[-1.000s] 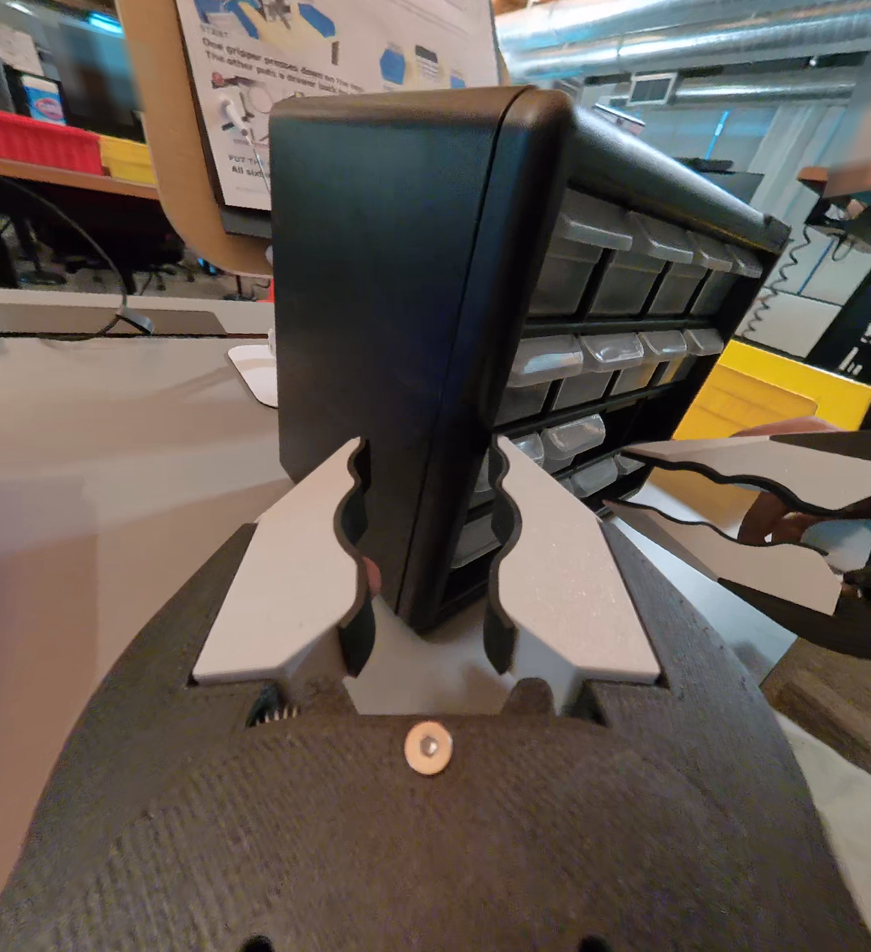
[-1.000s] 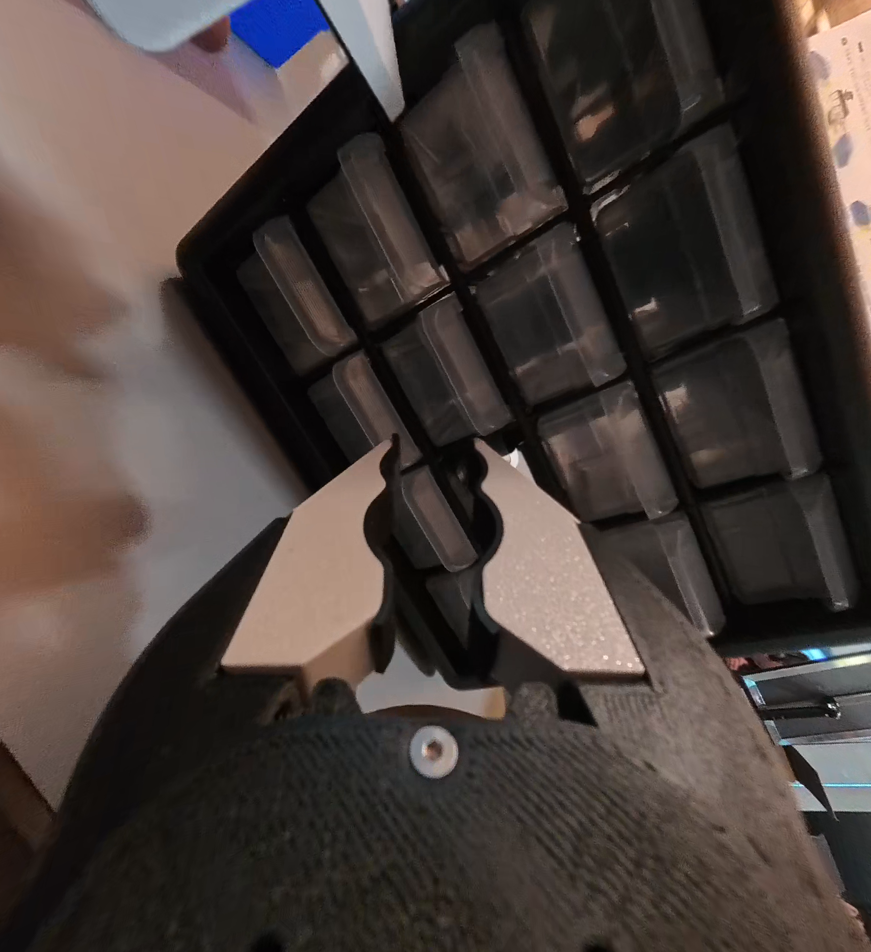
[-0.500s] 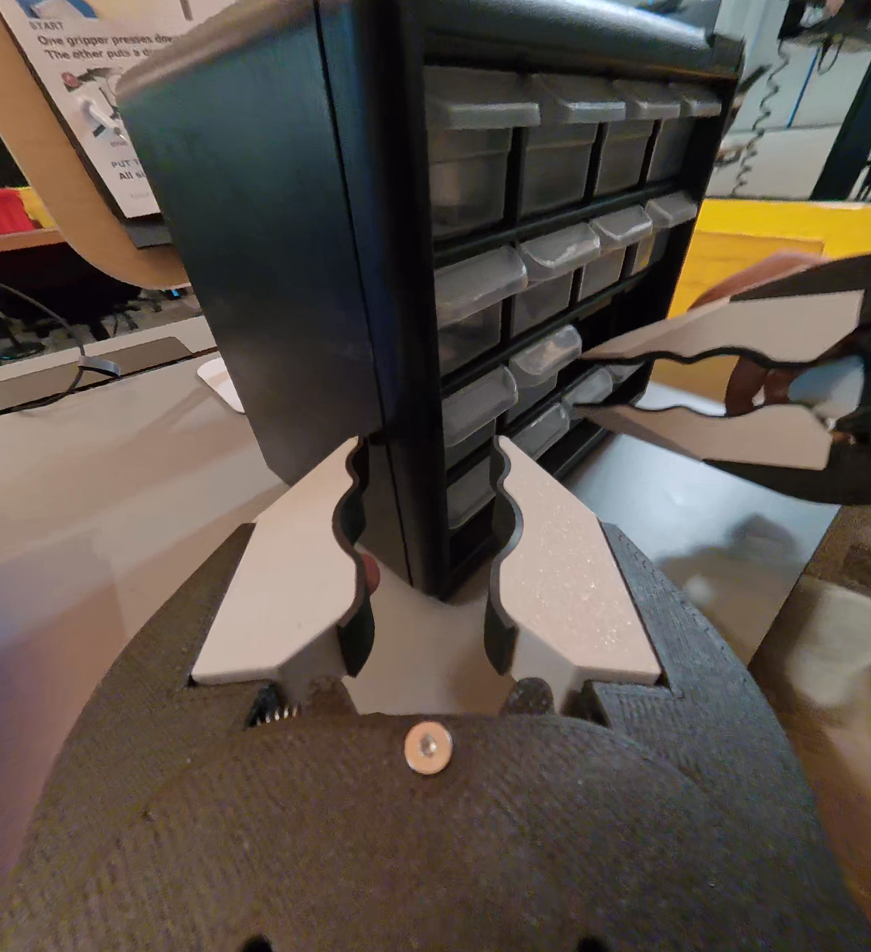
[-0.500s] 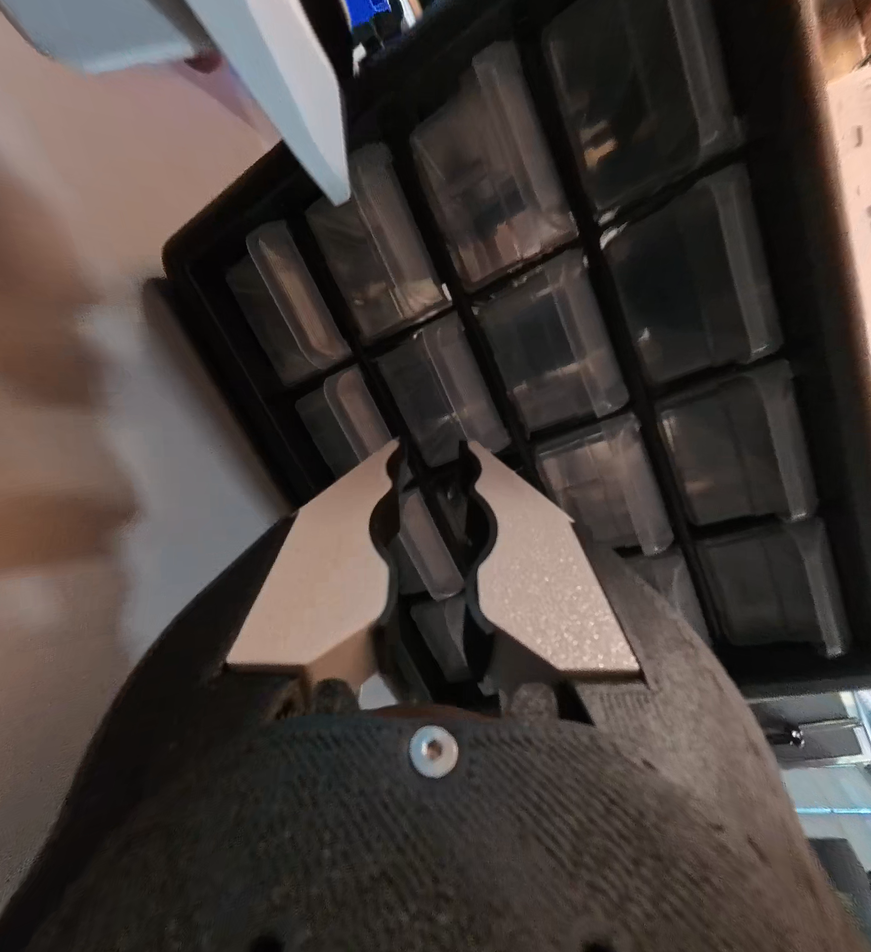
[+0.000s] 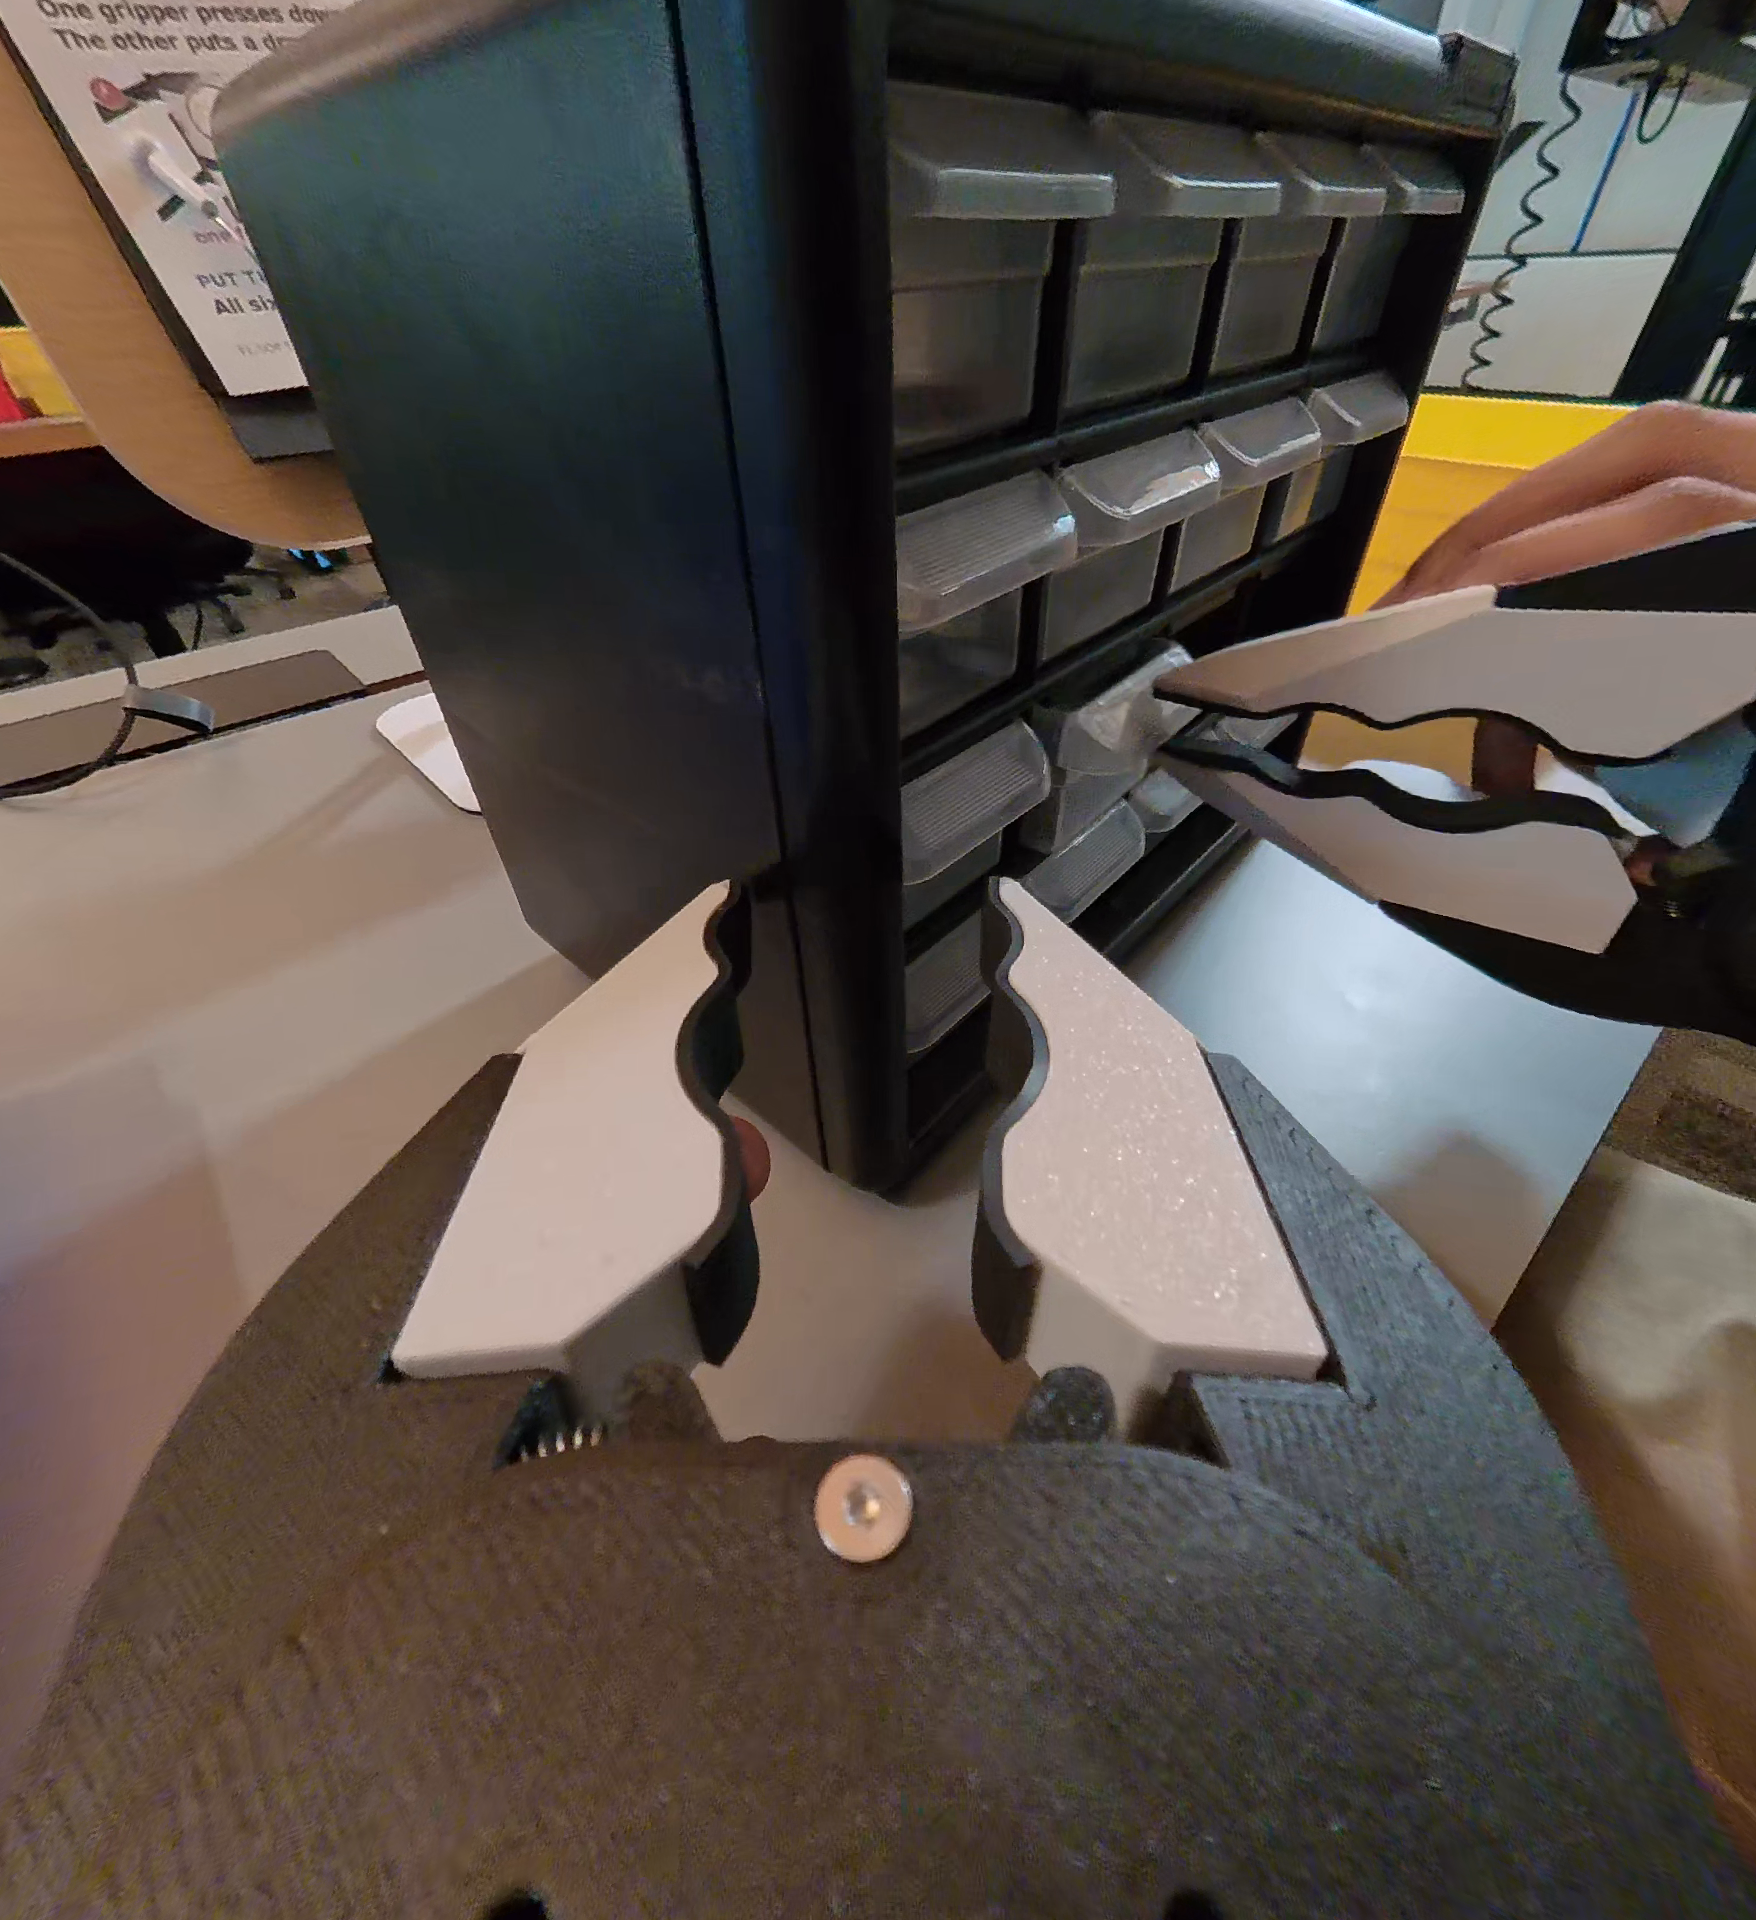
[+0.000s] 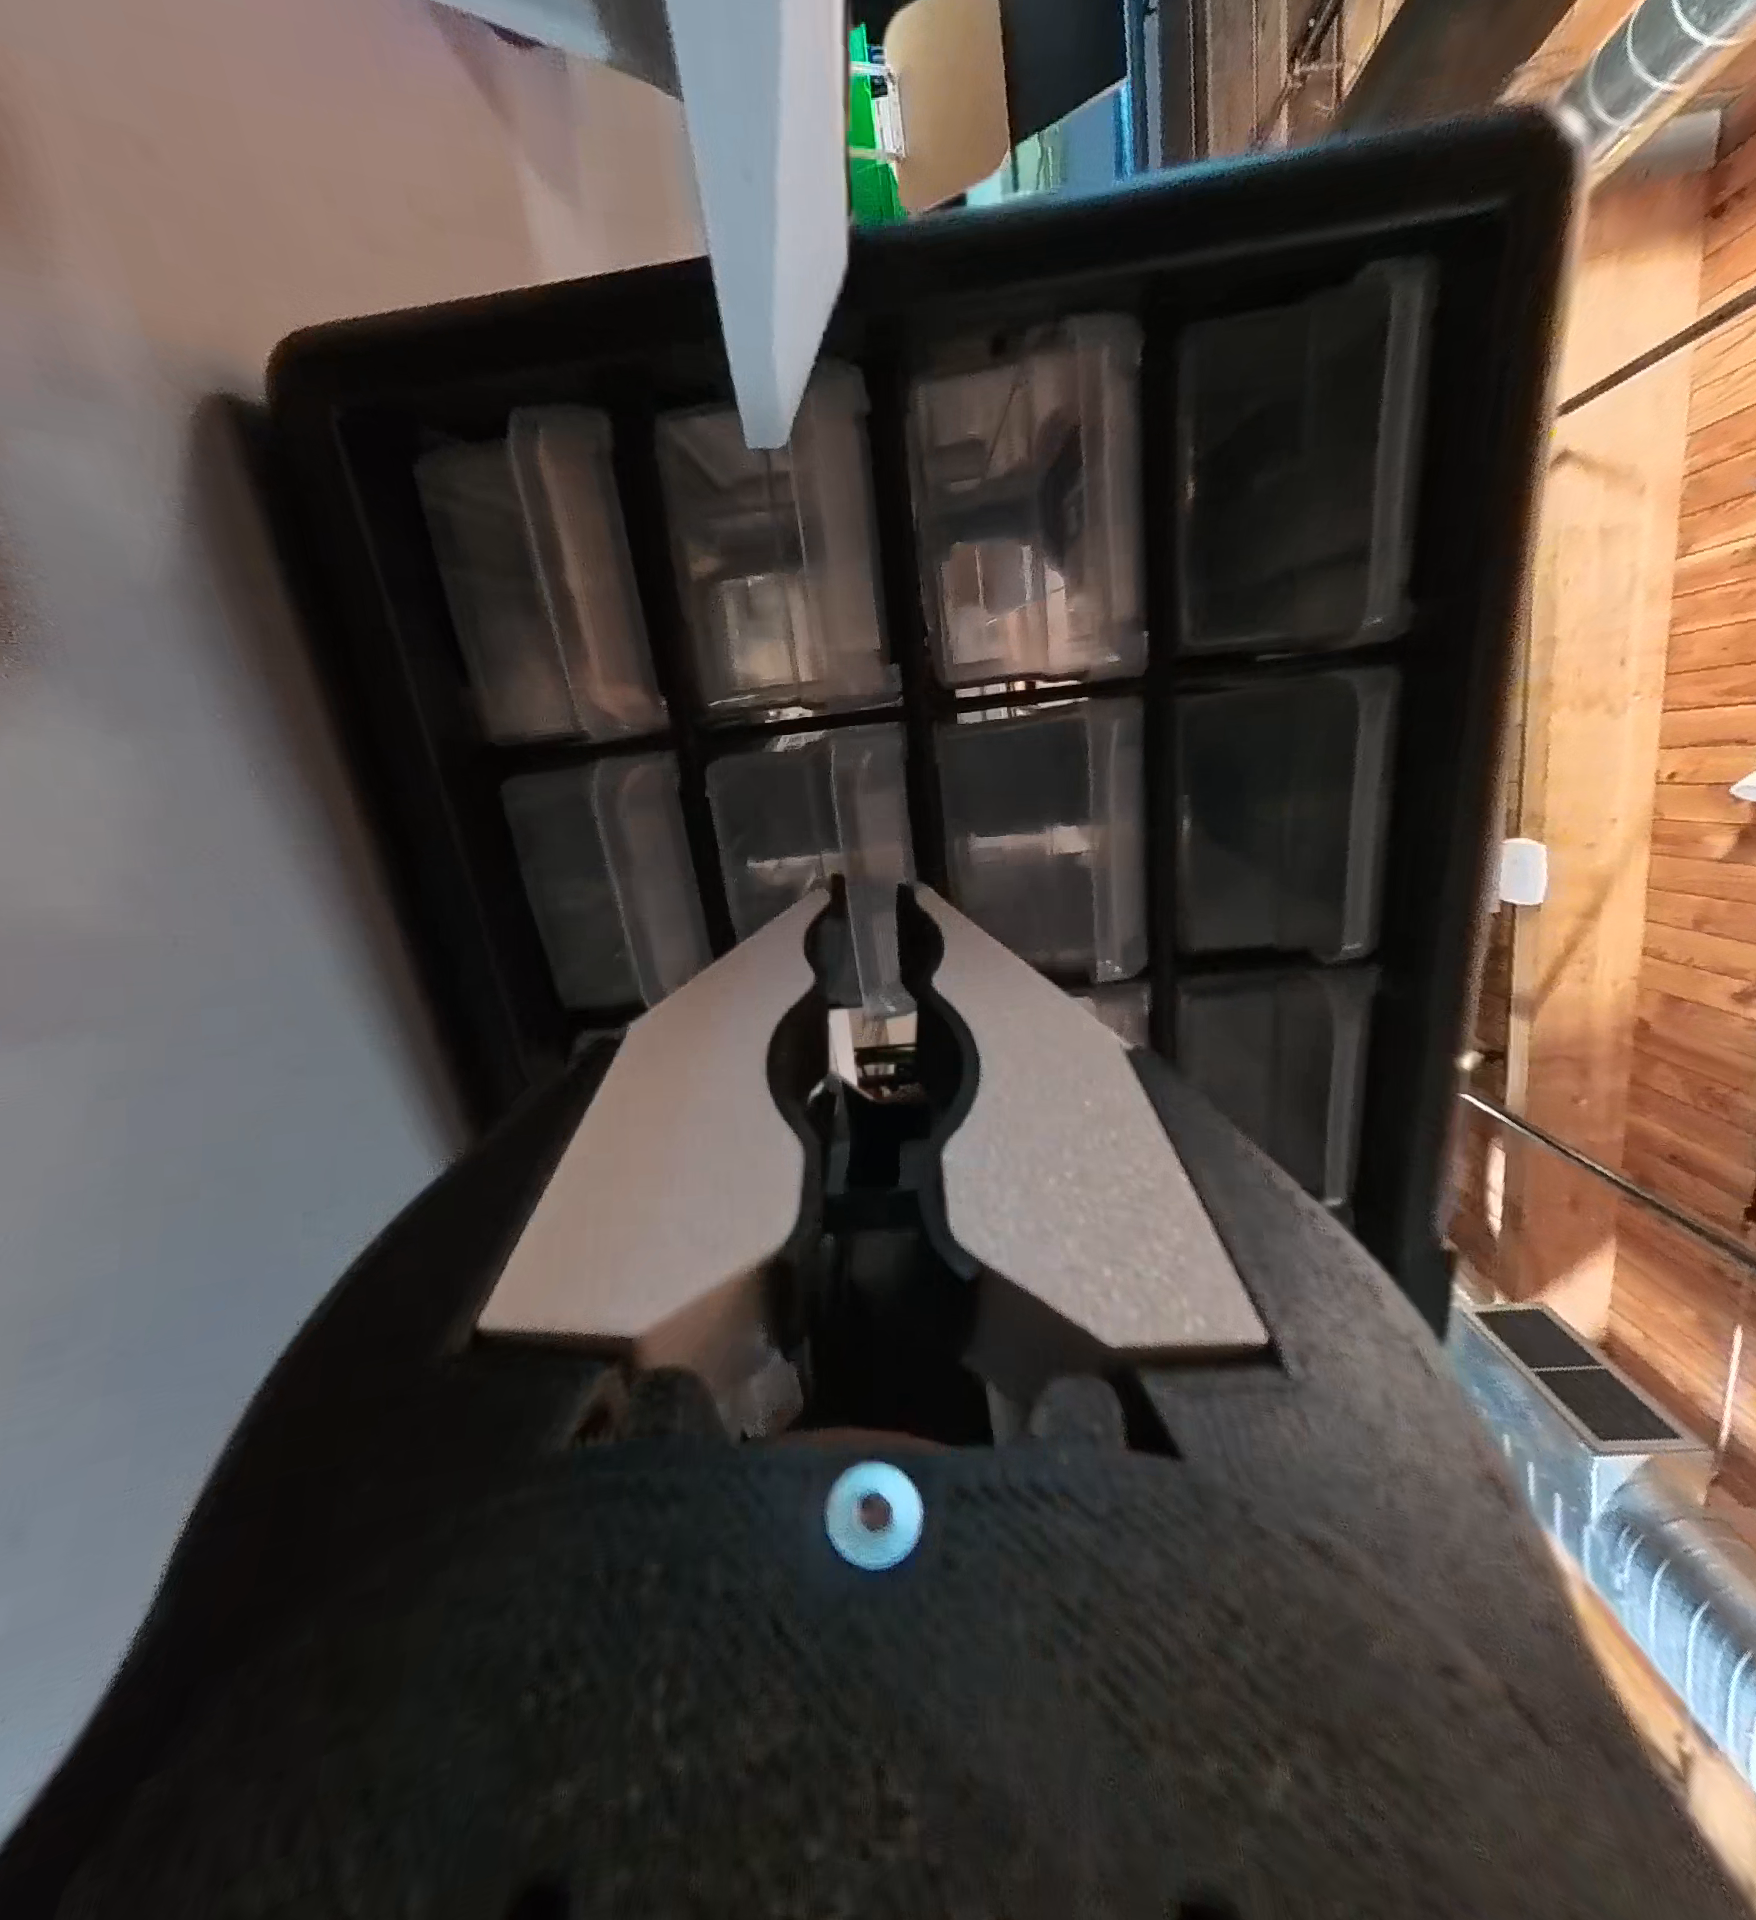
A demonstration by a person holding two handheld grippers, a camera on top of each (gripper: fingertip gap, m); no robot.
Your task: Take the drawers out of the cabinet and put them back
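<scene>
A black cabinet (image 5: 562,520) of clear plastic drawers stands on a grey table (image 5: 178,935). My left gripper (image 5: 863,904) is open, low down. Its fingers straddle the cabinet's front left corner, one by the side wall and one in front of the drawers. My right gripper (image 6: 869,888) is shut on the handle of a clear drawer (image 6: 874,935). The left wrist view shows the right gripper (image 5: 1170,717) coming in from the right onto that drawer (image 5: 1113,717), in the third row down, second column. The drawer sticks out slightly. One left finger (image 6: 770,260) shows at the top of the right wrist view.
A yellow bin (image 5: 1456,488) sits behind the cabinet to the right. A poster on a curved wooden board (image 5: 178,208) stands behind on the left. A cable (image 5: 157,717) lies at the far left. The table's edge (image 5: 1580,1091) runs close on the right.
My left gripper has swung round toward the cabinet's front. My right gripper has moved in square to the drawers and closed on one drawer's handle.
</scene>
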